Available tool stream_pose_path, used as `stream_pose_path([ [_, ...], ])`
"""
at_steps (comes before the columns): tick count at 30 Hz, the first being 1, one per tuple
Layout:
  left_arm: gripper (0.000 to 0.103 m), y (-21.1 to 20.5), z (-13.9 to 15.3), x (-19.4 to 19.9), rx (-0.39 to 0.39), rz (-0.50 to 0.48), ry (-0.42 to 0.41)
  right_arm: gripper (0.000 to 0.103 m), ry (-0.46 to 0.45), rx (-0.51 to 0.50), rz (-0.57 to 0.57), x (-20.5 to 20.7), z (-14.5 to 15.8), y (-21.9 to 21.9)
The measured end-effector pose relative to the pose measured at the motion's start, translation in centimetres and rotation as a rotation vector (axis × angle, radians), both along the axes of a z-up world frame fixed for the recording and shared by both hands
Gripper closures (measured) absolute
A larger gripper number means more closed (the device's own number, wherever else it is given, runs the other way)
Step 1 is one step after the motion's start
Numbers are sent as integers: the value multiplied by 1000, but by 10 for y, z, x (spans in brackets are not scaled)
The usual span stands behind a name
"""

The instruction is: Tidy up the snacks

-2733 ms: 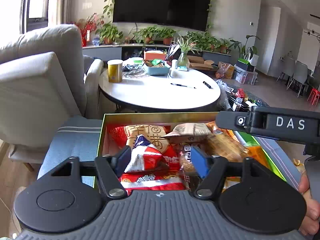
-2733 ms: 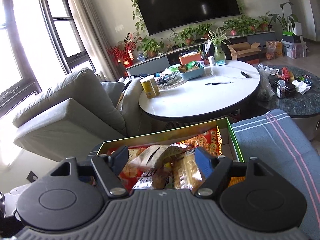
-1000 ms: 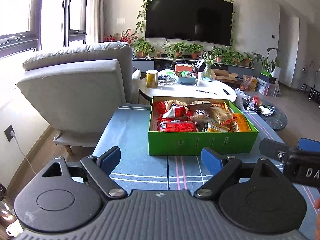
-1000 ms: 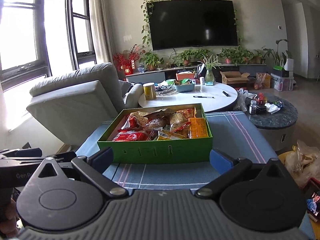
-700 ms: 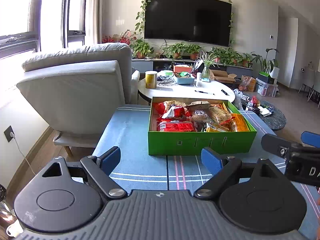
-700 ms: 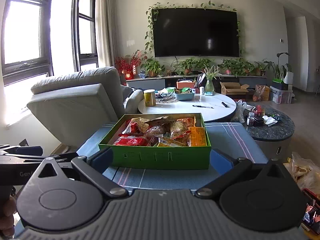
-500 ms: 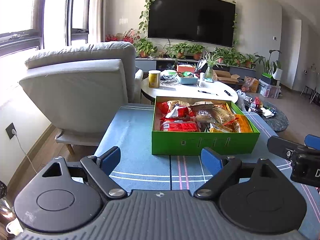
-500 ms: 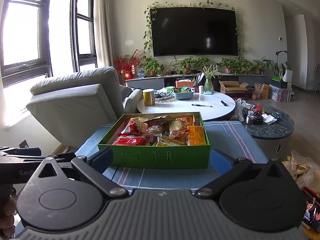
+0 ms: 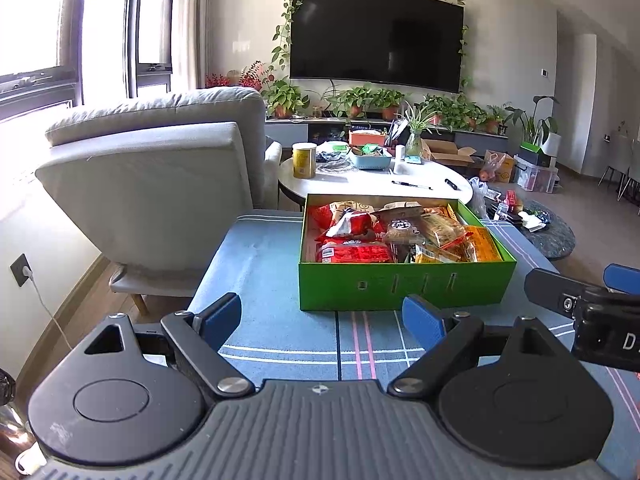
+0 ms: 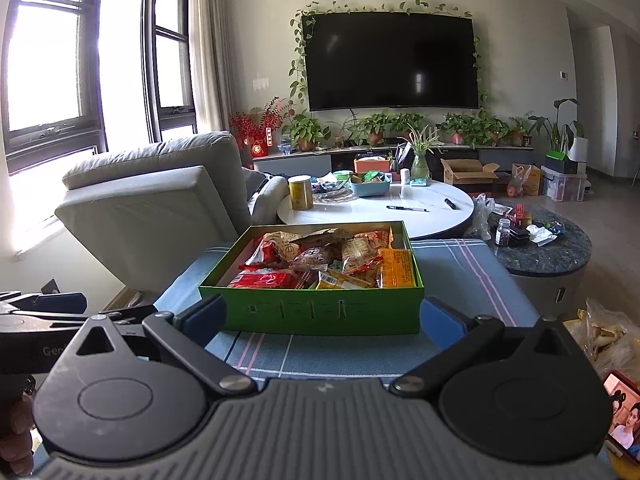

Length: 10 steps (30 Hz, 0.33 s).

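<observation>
From the left wrist the left claw [image 9: 322, 318] hangs wide open and empty short of the green box [image 9: 404, 286] of snacks [image 9: 394, 234] on the striped surface [image 9: 260, 264], from the right wrist the right claw [image 10: 320, 320] is equally spread and empty, so I'd only tidy loose packets if any stick up.

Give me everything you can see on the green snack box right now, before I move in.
The green box is a shallow rectangular tray, cardboard by the look, with no lid on it, bright green outside and gold-toned on the inner walls. Its near wall has a row of small slits. It sits flat on the blue striped cloth, in front of the round white table. Snack packets fill it: red ones at left, orange at right. Neither gripper touches it.
</observation>
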State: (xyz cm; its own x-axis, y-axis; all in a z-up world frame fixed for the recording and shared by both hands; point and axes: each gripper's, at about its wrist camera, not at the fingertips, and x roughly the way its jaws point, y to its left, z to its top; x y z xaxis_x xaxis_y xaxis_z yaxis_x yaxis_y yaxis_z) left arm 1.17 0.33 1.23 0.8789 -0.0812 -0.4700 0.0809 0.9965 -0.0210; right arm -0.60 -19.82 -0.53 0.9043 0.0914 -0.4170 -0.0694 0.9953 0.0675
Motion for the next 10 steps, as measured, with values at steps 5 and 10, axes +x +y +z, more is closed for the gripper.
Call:
stream_pose_path([
  [5,16,0,0,0,0,-2,-1,16,0,0,1,0,0,0],
  [10,16,-1,0,0,2,-4,0,16,0,-1,1,0,0,0],
])
